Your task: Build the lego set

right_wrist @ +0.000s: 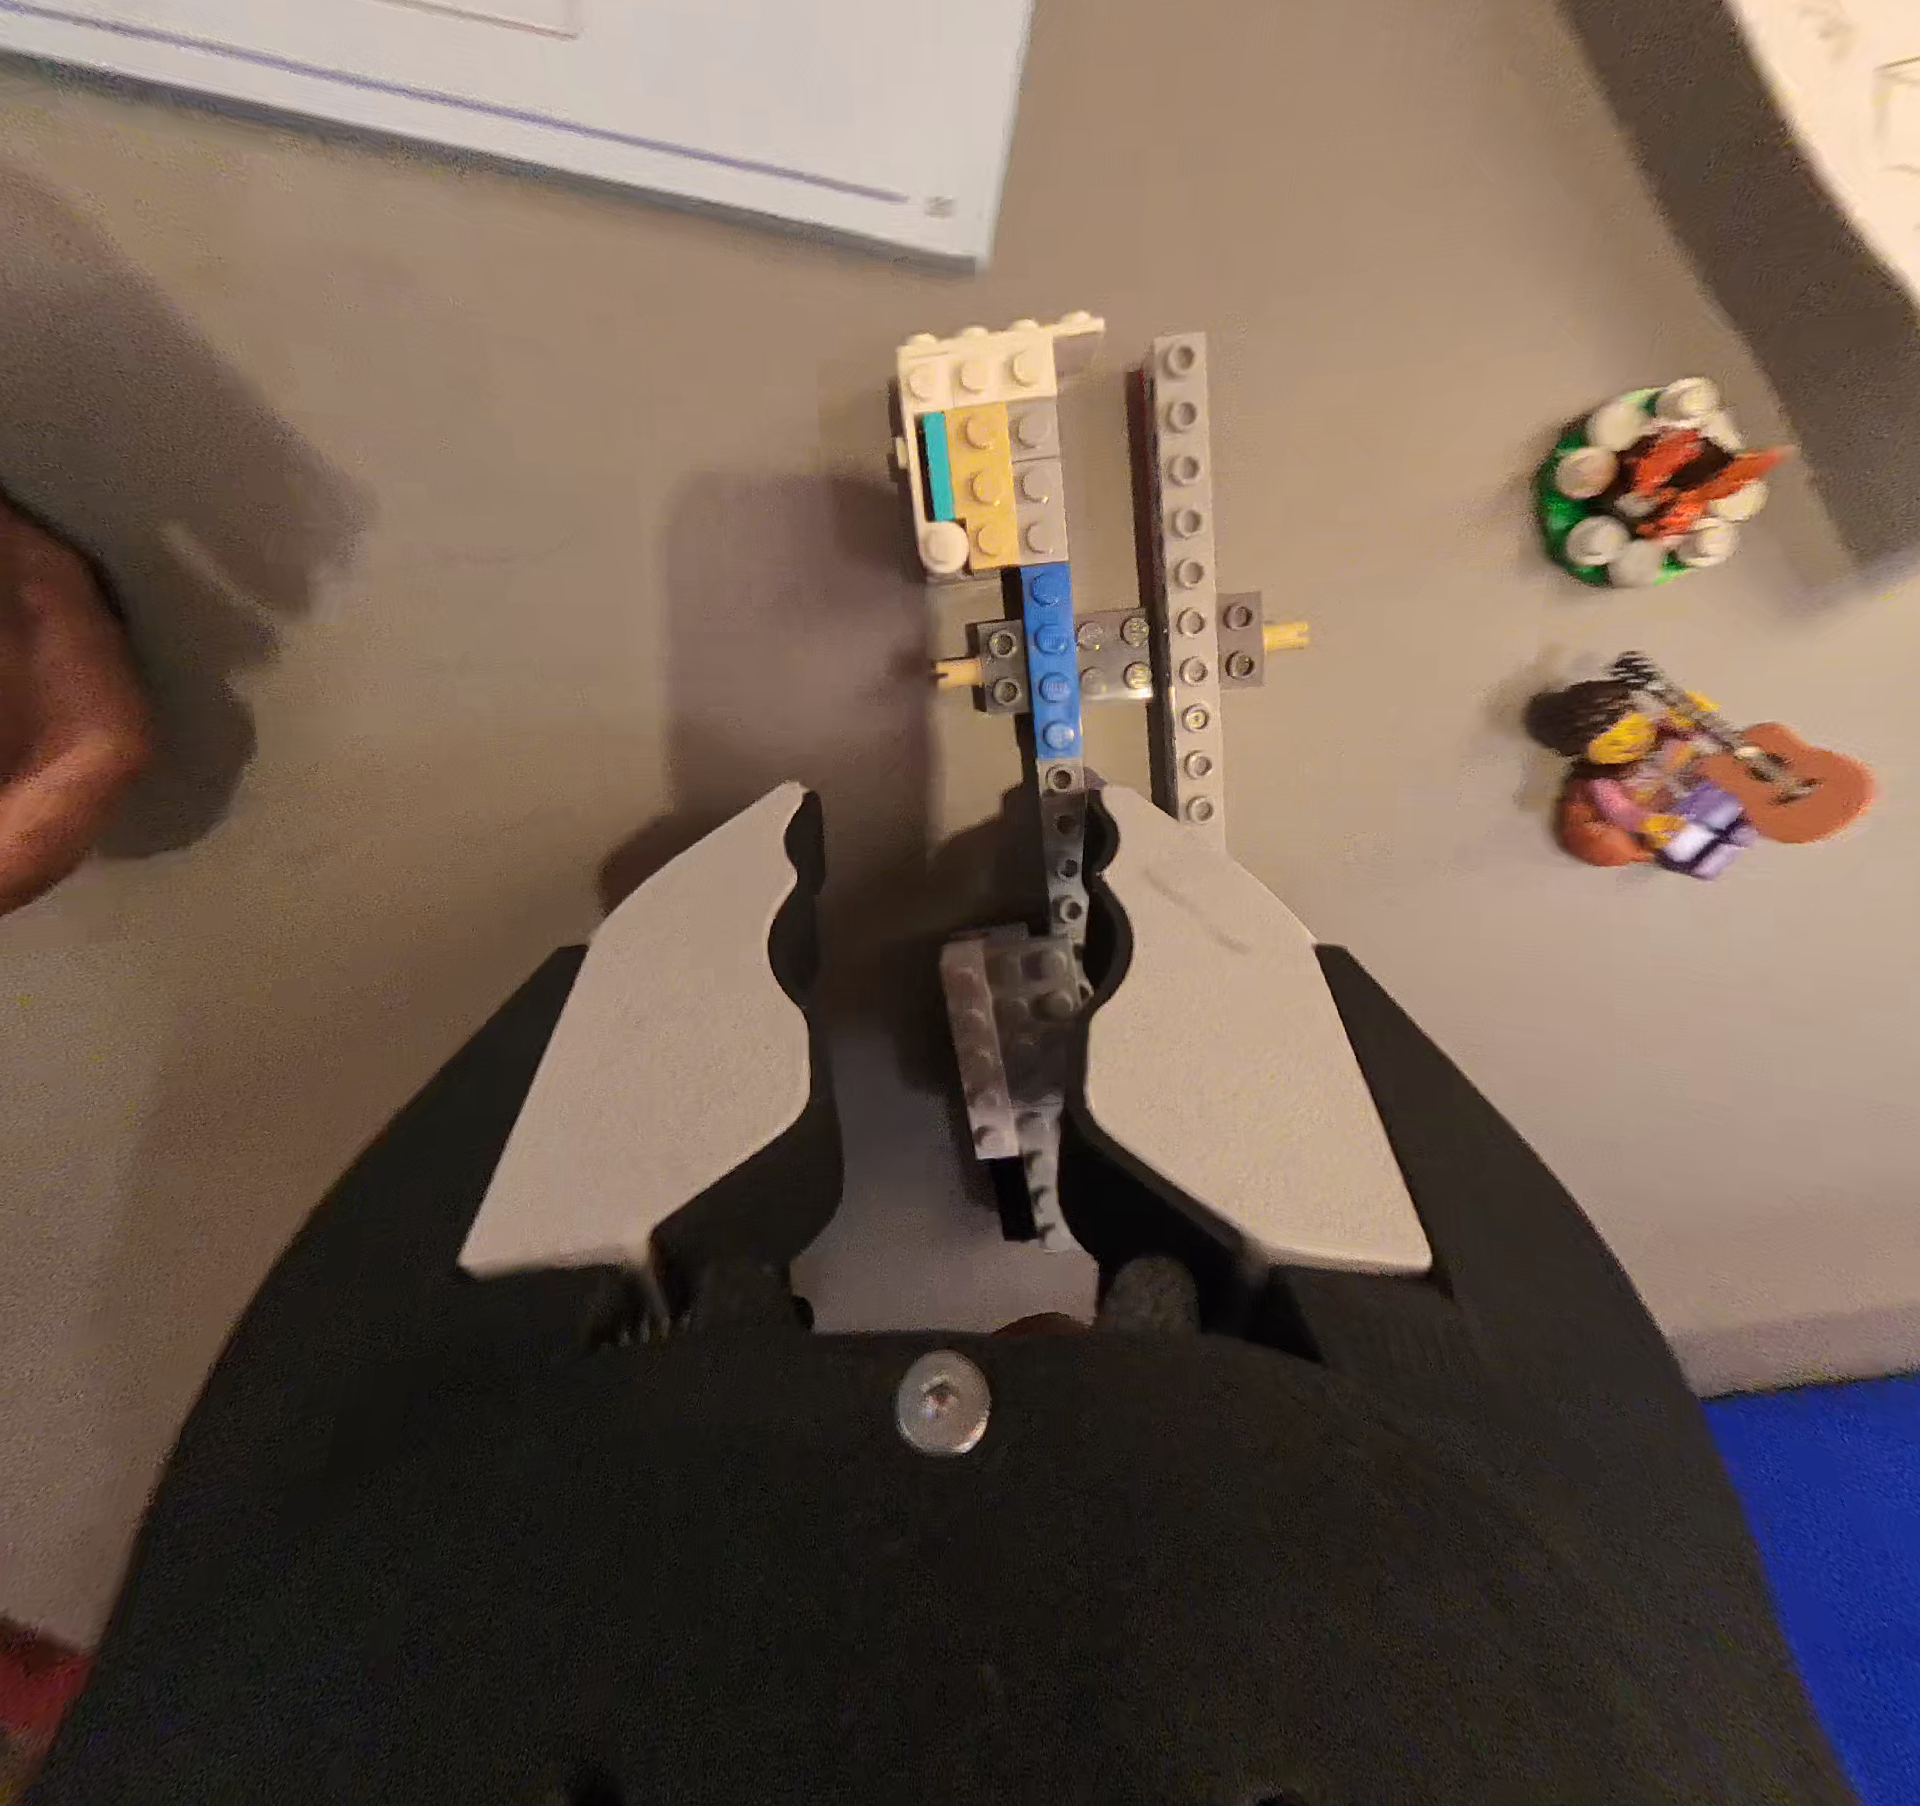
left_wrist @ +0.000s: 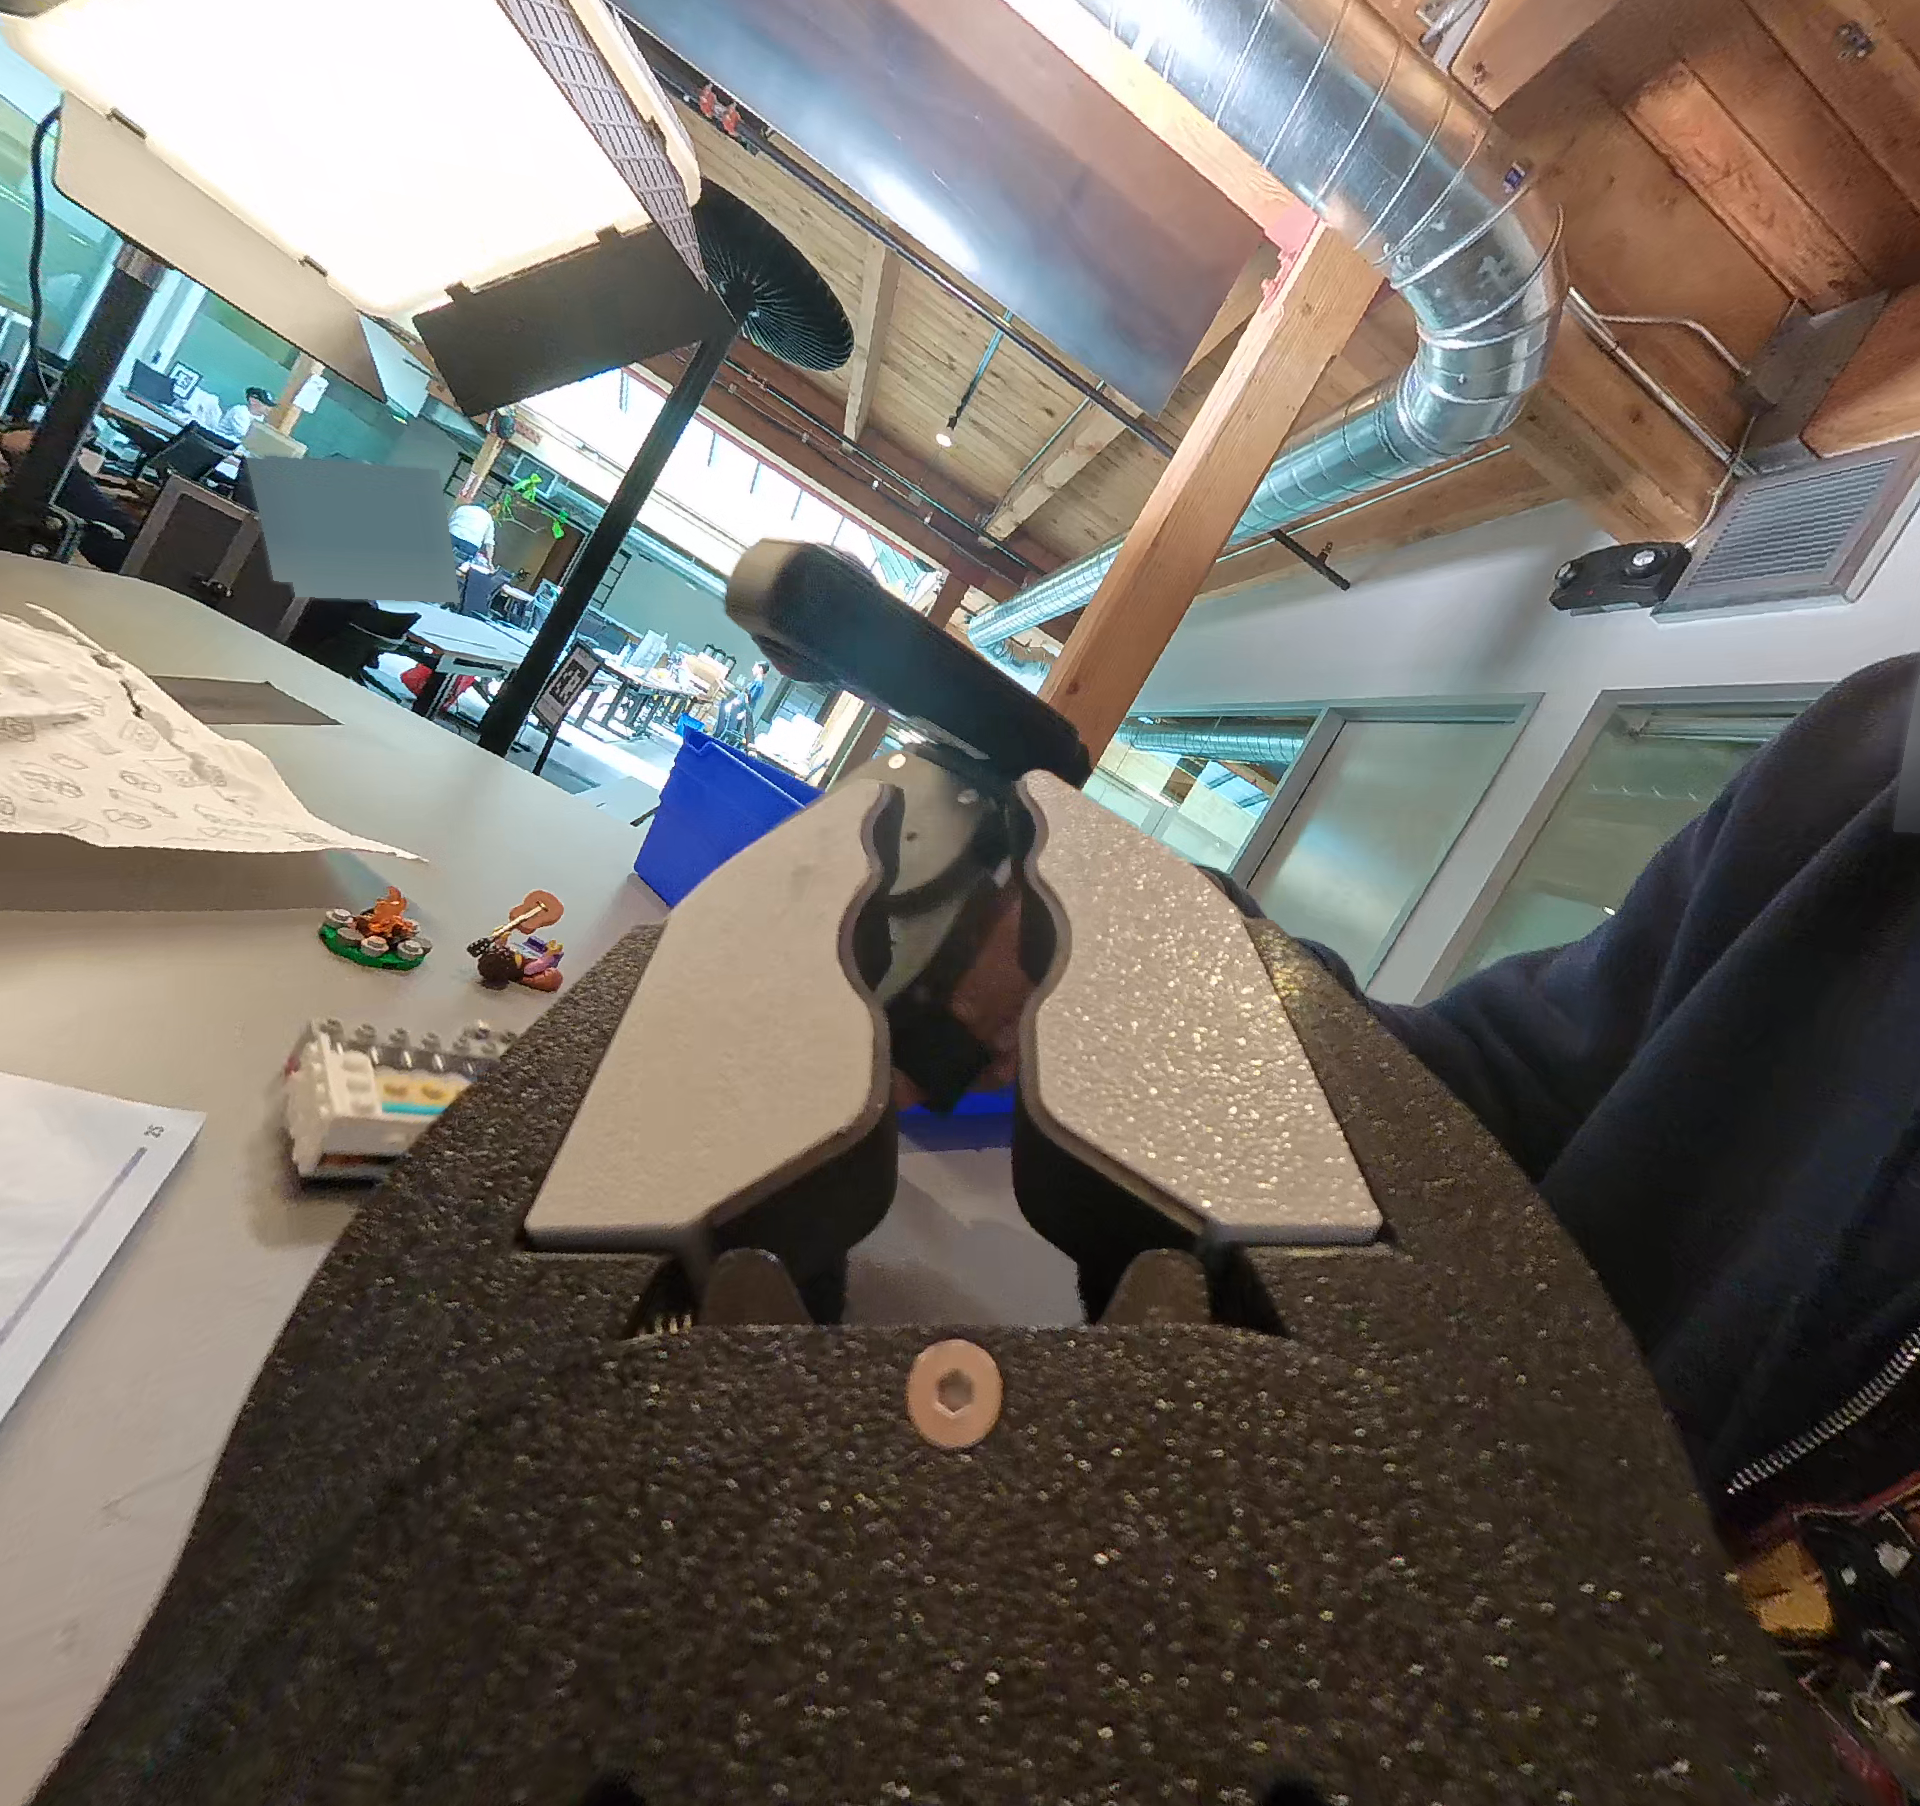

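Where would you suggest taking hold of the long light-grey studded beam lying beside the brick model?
Probably the long grey beam at its free far end, from above, pinching its two long sides: nearer, the crosspiece and the right tool crowd it.

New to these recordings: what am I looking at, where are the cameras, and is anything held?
A person holds a two-fingered tool in each hand; a camera on each looks along its fingers. The right gripper looks down on a grey table. Its fingers stand open around a long brick model, and only the right finger touches it. Nearby lie a toy campfire, a figure with a guitar and a booklet. The left gripper tilts upward and grips nothing.
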{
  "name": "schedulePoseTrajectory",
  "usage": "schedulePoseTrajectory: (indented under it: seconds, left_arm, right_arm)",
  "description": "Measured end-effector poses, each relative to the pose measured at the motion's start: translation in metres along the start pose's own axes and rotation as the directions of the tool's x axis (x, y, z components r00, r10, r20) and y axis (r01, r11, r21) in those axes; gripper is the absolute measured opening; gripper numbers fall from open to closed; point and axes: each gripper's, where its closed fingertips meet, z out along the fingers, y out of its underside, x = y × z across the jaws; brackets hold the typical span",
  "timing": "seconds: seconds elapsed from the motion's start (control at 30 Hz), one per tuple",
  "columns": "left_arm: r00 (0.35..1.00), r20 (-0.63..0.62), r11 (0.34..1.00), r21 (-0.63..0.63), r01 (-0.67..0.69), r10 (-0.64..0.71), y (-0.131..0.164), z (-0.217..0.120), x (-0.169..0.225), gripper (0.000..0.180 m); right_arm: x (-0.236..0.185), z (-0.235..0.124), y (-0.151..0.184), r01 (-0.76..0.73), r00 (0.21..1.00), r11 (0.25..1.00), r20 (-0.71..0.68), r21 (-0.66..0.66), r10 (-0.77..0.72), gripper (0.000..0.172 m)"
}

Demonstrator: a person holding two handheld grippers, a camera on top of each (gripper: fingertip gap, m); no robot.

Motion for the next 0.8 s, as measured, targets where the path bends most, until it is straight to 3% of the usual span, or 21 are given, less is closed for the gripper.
schedulePoseTrajectory:
  seconds: [0.1,0.23,0.43,0.57,0.67,0.8]
  left_arm:
    - [1.0,0.003,1.0,0.013,0.014,-0.014,-0.003,-0.002,-0.001,0.019]
    - [1.0,0.014,1.0,0.005,0.009,-0.009,-0.002,-0.003,-0.002,0.019]
    - [1.0,0.024,1.0,-0.005,0.01,-0.01,0.0,-0.002,-0.003,0.02]
    - [0.999,0.048,0.999,-0.051,-0.008,0.01,0.007,0.0,-0.006,0.02]
    - [0.998,0.06,0.996,-0.087,-0.02,0.025,0.013,0.003,-0.007,0.019]
    - [0.996,0.072,0.991,-0.128,-0.044,0.053,0.02,0.006,-0.006,0.02]
  right_arm:
    - [-0.026,-0.009,0.002,0.009,0.997,0.999,0.073,0.049,-0.013,0.048]
    - [-0.024,-0.036,0.016,-0.012,0.999,0.985,-0.028,0.17,0.017,0.05]
    - [-0.056,-0.053,0.076,-0.025,0.998,0.967,-0.049,0.255,0.038,0.047]
    - [-0.075,-0.039,0.109,-0.013,0.998,0.978,-0.061,0.207,0.026,0.043]
    - [-0.07,-0.028,0.107,-0.027,0.992,0.976,-0.112,0.214,0.053,0.044]
    - [-0.073,-0.021,0.089,-0.064,0.994,0.965,-0.073,0.254,0.085,0.036]
